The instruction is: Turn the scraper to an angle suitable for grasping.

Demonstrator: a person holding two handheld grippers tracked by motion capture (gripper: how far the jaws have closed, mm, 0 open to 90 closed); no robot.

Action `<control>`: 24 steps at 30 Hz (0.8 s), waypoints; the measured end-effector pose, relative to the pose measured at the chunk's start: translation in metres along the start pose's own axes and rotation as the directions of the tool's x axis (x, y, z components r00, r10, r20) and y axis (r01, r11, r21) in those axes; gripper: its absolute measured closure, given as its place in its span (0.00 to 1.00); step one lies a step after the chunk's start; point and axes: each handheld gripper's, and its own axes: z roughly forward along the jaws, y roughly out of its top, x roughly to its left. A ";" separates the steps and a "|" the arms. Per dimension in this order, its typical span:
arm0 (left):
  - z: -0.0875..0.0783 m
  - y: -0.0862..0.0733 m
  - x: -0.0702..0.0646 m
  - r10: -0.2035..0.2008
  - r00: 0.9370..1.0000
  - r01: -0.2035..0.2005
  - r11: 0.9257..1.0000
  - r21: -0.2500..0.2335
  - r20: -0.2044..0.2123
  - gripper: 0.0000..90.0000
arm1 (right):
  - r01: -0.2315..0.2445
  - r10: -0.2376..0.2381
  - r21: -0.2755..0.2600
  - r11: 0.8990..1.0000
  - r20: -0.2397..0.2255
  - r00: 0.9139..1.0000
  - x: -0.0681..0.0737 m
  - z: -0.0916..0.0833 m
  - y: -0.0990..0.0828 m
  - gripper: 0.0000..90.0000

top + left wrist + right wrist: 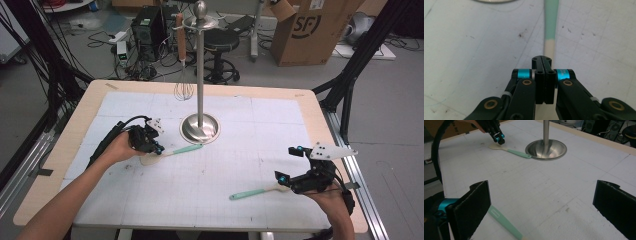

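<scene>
Left of centre in the high view, a slim spatula (172,151) with a mint-green handle and a cream blade lies flat on the worktop (210,165), its handle tip just short of the steel stand's base (200,128). The left gripper (156,148) sits over the blade end. In the left gripper view its jaws are fully closed, pads pressed together, with the pale neck of the spatula (549,48) running up and away from their tips; whether they pinch the thin blade cannot be told.

The right gripper (290,164), at the lower right of the high view, has its jaws spread wide and holds nothing; a second spatula (252,192) lies just beside it.

The spatula is likely light, with a stiff handle and a thin, flexible, somewhat slippery blade. A hold on the neck or handle would probably be firmer than one on the blade, which may bend or slide out.

A whisk (183,75) hangs from the stand.
</scene>
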 end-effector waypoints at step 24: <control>0.007 0.008 0.000 -0.003 1.000 0.002 0.995 0.099 0.011 1.00 | -0.004 0.004 0.001 1.000 -0.001 1.000 0.000 -0.001 -0.001 0.00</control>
